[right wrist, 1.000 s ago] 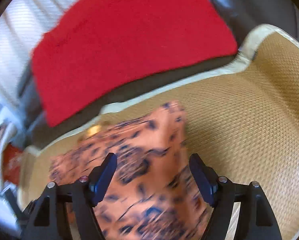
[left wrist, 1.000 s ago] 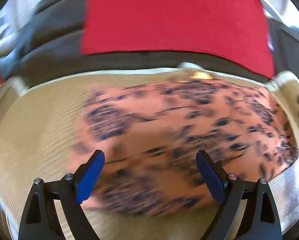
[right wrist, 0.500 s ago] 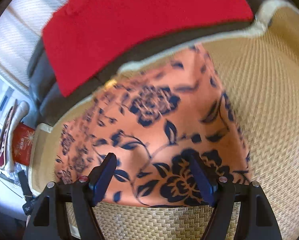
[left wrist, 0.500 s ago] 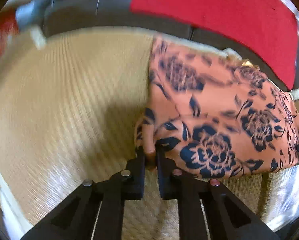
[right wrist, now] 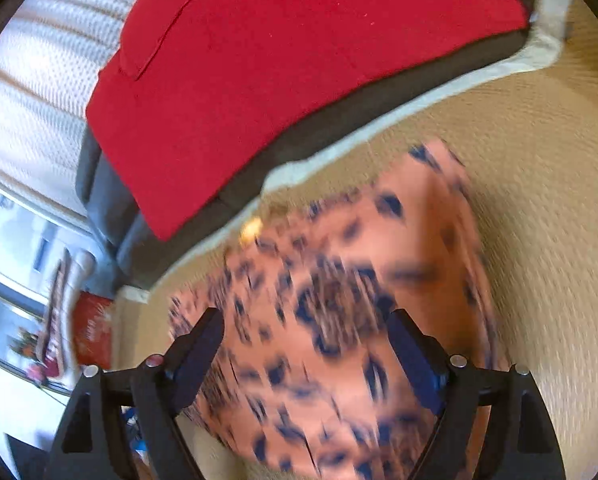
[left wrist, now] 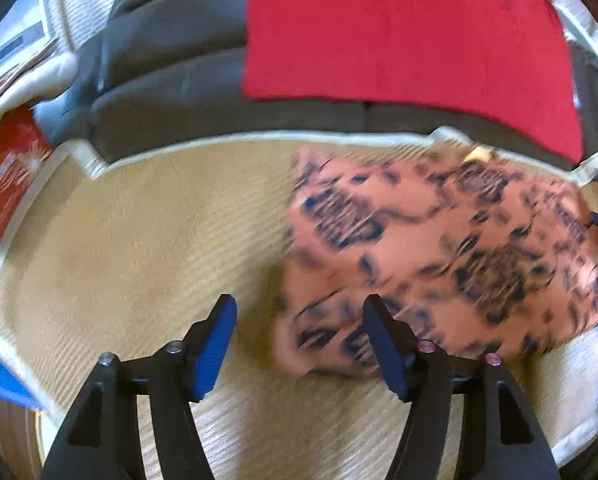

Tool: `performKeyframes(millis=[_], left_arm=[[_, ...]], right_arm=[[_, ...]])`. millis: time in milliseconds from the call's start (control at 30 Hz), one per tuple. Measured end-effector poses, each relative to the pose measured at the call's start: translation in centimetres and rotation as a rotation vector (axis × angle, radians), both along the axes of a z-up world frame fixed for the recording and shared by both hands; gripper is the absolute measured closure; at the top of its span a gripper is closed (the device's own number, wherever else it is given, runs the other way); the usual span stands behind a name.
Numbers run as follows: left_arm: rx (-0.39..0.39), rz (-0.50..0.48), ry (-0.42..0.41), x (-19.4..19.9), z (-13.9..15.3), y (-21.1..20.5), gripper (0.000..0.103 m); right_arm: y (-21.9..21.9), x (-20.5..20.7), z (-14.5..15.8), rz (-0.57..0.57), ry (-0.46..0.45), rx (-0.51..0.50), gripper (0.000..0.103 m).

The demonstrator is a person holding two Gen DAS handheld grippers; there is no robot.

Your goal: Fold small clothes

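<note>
An orange garment with a dark blue flower print (left wrist: 439, 248) lies folded on a woven tan mat (left wrist: 139, 260), right of centre in the left wrist view. My left gripper (left wrist: 301, 332) hovers at its near left corner. Its jaws are opening, with the cloth's edge lying under the gap and the right finger over the fabric, and neither pad presses on it. In the right wrist view the same garment (right wrist: 339, 300) fills the lower middle. My right gripper (right wrist: 307, 344) hangs over it, jaws wide and still opening, holding nothing. Both views are motion-blurred.
A red cloth (left wrist: 399, 32) drapes over a dark grey sofa back (left wrist: 171, 80) behind the mat's pale border. A red box (left wrist: 7, 172) stands off the mat at far left. Bare mat (right wrist: 539, 200) lies right of the garment. White curtain hangs behind.
Half a second ago my left gripper was shut on the garment's near left corner; it has let go, opened and drawn back. My right gripper sank closer over the cloth and rolled.
</note>
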State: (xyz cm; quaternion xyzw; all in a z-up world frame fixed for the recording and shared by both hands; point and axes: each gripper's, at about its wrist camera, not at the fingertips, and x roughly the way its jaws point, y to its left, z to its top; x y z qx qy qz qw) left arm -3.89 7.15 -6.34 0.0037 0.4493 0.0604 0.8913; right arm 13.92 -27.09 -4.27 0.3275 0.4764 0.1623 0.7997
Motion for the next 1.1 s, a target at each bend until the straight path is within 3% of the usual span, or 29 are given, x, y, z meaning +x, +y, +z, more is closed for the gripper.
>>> performKeyframes(millis=[67, 133, 233, 267, 400, 467, 533, 667, 800, 1100], left_arm=[[-0.033, -0.009, 0.018, 1.5, -0.3, -1.0, 0.036], [-0.088, -0.029, 0.043, 2.4, -1.0, -2.2, 0.036], [-0.099, -0.046, 0.067, 2.4, -1.8, -3.2, 0.036], [-0.094, -0.051, 0.067, 2.3, -1.8, -3.5, 0.036], [-0.095, -0.059, 0.087, 1.9, -1.8, -5.0, 0.036], [-0.102, -0.053, 0.082, 1.8, -1.5, -5.3, 0.036], [-0.107, -0.055, 0.075, 1.5, -1.1, -5.7, 0.036], [-0.099, -0.074, 0.066, 0.6, 0.0, -6.6, 0.036], [-0.097, -0.081, 0.042, -0.9, 1.6, -7.2, 0.036], [-0.099, -0.073, 0.018, -1.9, 2.9, -7.3, 0.034]], right_arm=[[-1.3, 3.9, -1.4, -0.030, 0.048, 0.056, 0.017], [-3.2, 7.4, -3.7, -0.126, 0.124, 0.022, 0.017], [-6.0, 8.3, -4.6, -0.234, 0.129, 0.162, 0.017], [-6.2, 7.5, -3.9, -0.237, 0.102, 0.167, 0.017], [-4.6, 0.4, 0.2, -0.137, -0.038, 0.032, 0.017], [-3.6, -4.7, 0.6, -0.085, -0.048, 0.051, 0.015], [-3.1, -9.5, -0.3, -0.097, -0.030, 0.131, 0.008], [-1.7, -16.1, -4.7, -0.137, 0.086, 0.219, 0.008], [-1.6, -17.4, -8.0, -0.204, 0.143, 0.289, 0.007], [-4.0, -14.5, -7.5, -0.333, 0.088, 0.353, 0.007]])
